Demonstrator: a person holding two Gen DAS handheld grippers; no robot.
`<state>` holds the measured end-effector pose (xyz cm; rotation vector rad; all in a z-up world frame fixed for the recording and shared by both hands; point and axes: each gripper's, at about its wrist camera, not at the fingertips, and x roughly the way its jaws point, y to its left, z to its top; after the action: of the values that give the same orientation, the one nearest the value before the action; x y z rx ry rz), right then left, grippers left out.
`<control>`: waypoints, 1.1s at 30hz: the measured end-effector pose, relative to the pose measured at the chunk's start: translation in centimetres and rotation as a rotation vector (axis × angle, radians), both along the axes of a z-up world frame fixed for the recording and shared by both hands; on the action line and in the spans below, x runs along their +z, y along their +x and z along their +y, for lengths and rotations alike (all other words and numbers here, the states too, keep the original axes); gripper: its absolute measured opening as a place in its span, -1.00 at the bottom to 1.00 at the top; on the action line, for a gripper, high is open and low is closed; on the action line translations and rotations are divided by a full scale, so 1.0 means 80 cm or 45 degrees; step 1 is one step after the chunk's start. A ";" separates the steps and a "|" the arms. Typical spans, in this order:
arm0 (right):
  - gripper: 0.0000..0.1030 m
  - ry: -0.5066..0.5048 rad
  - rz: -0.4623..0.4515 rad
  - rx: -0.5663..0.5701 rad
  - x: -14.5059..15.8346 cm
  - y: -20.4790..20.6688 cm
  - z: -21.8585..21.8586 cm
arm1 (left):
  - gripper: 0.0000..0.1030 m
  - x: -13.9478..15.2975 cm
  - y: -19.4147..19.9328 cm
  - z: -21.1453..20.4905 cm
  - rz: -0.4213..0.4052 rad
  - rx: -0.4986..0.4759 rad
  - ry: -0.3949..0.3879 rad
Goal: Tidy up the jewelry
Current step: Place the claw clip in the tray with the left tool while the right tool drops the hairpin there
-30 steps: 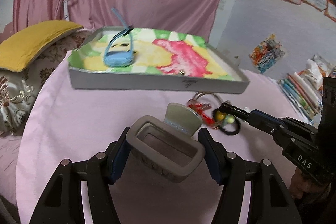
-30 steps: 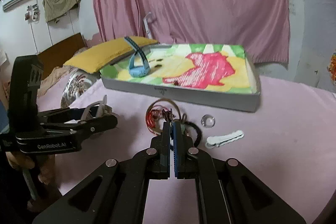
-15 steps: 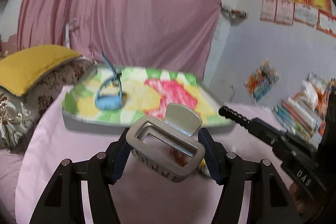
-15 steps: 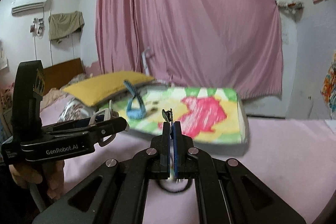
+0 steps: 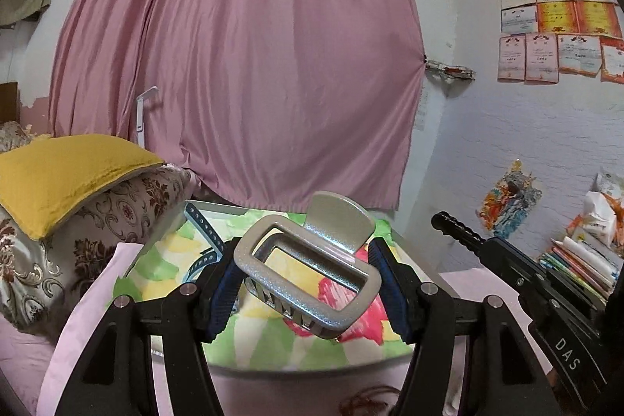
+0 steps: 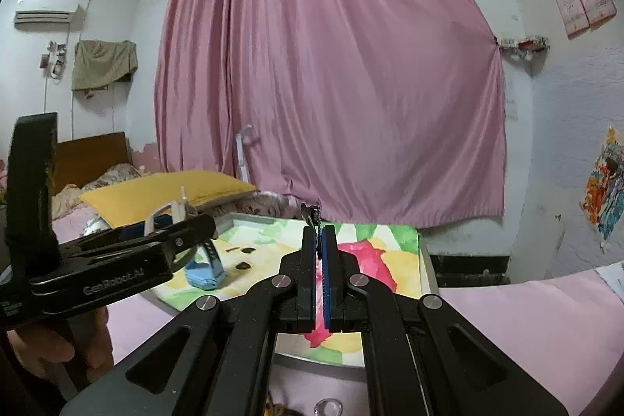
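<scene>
"GenRobot.AI" on left gripper (image 5: pixel 308 283), clamping silver hair claw (image 5: pixel 308 273) above tray (image 6: pixel 423 260); right gripper (image 6: pixel 320 240) closed, pinching small dark clip (image 6: pixel 313 212); "DAS" on side

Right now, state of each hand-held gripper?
Left hand-held gripper: shut on the silver hair claw clip.
Right hand-held gripper: shut, pinching a small dark item; too small to identify.

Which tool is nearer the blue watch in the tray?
Left. The left tool, shut on a silver hair claw, hangs just by the blue watch in the tray. The right tool is further along the tray, over the red patch.
</scene>
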<state>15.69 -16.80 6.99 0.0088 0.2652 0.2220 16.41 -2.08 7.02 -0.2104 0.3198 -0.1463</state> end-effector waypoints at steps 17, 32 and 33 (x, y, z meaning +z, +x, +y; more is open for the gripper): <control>-0.95 0.126 0.504 0.066 -0.061 0.077 -0.015 | 0.19 -0.054 0.077 -0.020 0.552 -0.077 0.157; -0.91 0.139 0.637 0.035 -0.082 0.087 -0.014 | 0.21 -0.067 0.078 -0.013 0.641 -0.076 0.118; -0.83 0.138 0.631 0.032 -0.081 0.084 -0.015 | 0.23 -0.067 0.076 -0.013 0.635 -0.078 0.119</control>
<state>22.44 -18.03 0.50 0.1695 0.7465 0.2573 22.49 -3.14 1.69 -0.1422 0.8282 -0.1376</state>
